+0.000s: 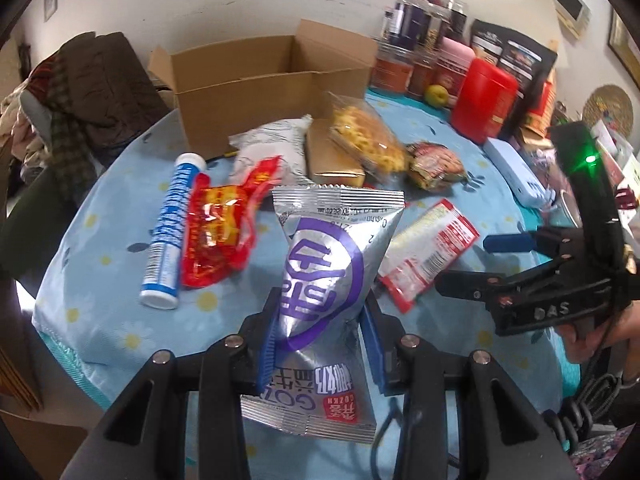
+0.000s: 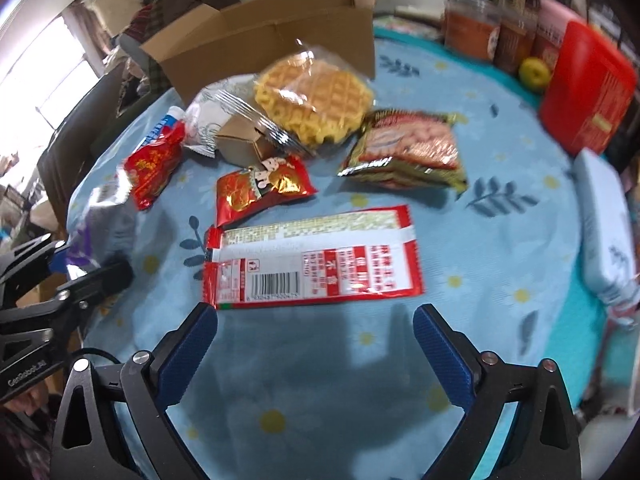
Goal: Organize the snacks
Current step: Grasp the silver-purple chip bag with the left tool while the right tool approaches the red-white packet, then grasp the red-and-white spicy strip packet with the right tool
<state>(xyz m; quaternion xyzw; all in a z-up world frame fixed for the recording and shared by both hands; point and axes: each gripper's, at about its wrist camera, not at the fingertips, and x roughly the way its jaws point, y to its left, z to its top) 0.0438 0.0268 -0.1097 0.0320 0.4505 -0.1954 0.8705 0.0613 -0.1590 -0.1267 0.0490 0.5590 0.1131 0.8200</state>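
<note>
Left gripper point(image 1: 318, 336) has its blue pads pinching a silver and purple snack bag point(image 1: 320, 276), holding it up off the blue flowered tablecloth point(image 1: 116, 256). Right gripper point(image 2: 316, 356) is spread wide, nothing between the fingers, hovering just short of a flat red and white packet point(image 2: 316, 256).

Further out the table's a snack pile: small red pouch point(image 2: 260, 190), wrapped waffle point(image 2: 316, 96), small brown carton point(image 2: 244, 142), noodle pack point(image 2: 404, 148), blue and white tube point(image 1: 172, 228).

The open cardboard box point(image 1: 256, 92) sits at the back, flaps up. Can't see its inside from either camera. Jars point(image 1: 416, 28) and a red tin point(image 1: 484, 98) are lined up on the right.
</note>
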